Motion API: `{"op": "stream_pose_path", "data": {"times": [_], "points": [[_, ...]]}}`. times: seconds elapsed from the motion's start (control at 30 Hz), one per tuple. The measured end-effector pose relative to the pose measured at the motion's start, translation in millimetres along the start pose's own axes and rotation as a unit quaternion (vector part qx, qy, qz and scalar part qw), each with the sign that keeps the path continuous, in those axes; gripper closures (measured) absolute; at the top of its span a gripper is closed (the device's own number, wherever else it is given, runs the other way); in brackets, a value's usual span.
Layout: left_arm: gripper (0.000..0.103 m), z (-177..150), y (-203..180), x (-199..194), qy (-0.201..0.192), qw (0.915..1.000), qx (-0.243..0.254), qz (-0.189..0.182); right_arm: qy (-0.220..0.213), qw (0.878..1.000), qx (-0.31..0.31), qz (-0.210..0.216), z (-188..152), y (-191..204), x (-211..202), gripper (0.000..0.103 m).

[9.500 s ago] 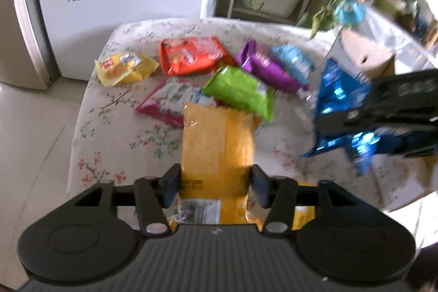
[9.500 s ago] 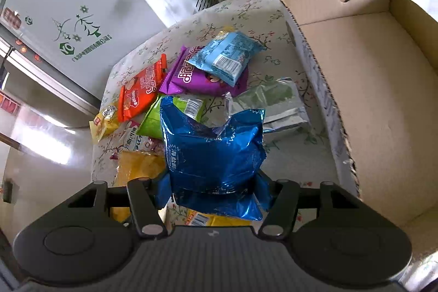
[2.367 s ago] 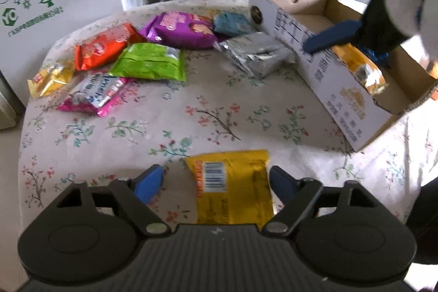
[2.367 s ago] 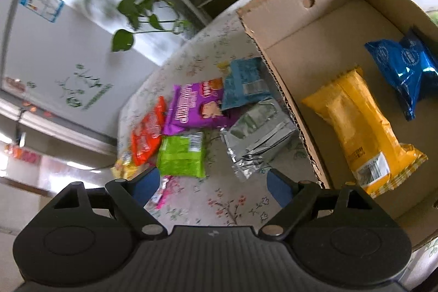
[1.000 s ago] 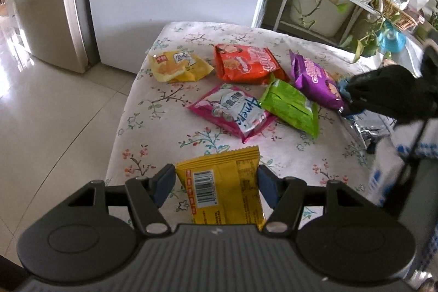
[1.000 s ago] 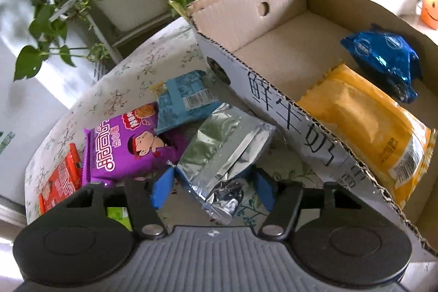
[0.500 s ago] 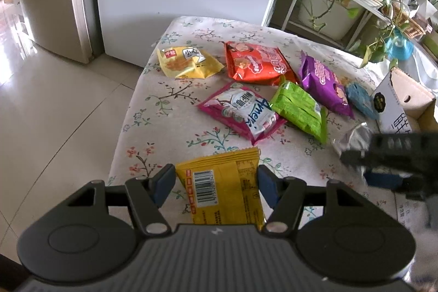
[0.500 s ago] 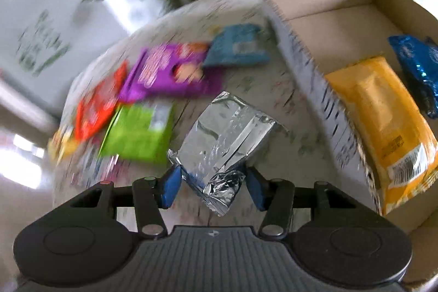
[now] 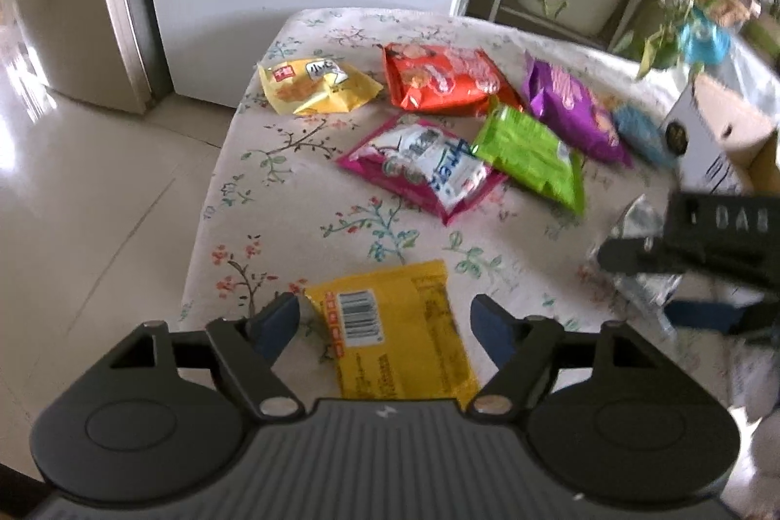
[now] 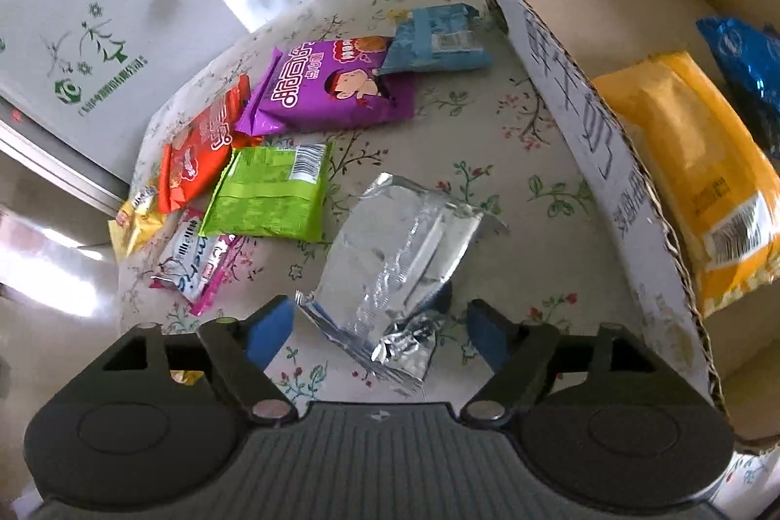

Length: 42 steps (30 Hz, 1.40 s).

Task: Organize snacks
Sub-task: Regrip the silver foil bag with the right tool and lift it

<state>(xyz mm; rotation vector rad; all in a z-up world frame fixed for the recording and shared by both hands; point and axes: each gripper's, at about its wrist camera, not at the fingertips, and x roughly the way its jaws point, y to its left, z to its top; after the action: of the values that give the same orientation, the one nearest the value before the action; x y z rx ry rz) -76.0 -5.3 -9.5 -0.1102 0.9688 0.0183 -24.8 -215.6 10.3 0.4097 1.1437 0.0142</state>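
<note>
Silver packet (image 10: 399, 247) is lying between the spread right gripper (image 10: 375, 332), jaws just opening; the spread left gripper (image 9: 385, 325) is straddling a yellow packet (image 9: 395, 339) near the counter (image 9: 302, 198) edge.

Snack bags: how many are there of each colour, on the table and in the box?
Yellow: 3
Orange: 1
Purple: 1
Green: 1
Pink: 1
Light blue: 1
Dark blue: 1
Silver: 1
Total: 10
</note>
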Motion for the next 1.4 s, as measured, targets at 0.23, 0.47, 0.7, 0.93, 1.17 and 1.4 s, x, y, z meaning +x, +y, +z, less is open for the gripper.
{"op": "stream_pose_path", "data": {"times": [0.23,0.47,0.7,0.93,1.17,1.4], "points": [[0.005,-6.3,-4.3,6.8,0.003,0.9991,0.027,0.031,-0.009,0.999,-0.023,-0.039,3.0,7.1,6.2,0.012],[0.004,-6.5,7.0,3.2,-0.001,0.9998,0.002,0.021,-0.008,0.998,-0.028,-0.05,5.8,9.7,9.3,0.011],[0.007,-10.2,-0.6,4.4,-0.011,0.999,0.018,0.039,-0.007,0.998,-0.029,-0.048,6.0,11.2,10.0,0.014],[0.042,-11.5,-9.7,-1.9,-0.035,0.9982,0.044,0.019,-0.016,0.999,-0.035,-0.033,6.5,7.5,3.7,0.029],[0.053,-7.9,-3.1,-6.5,-0.032,0.9993,0.014,-0.011,-0.021,0.999,-0.041,-0.019,7.8,2.3,-3.5,0.045],[0.053,-7.1,-1.1,-17.0,-0.042,0.9985,0.0,-0.036,-0.025,0.999,-0.027,0.004,10.6,-6.8,-13.5,0.047]]}}
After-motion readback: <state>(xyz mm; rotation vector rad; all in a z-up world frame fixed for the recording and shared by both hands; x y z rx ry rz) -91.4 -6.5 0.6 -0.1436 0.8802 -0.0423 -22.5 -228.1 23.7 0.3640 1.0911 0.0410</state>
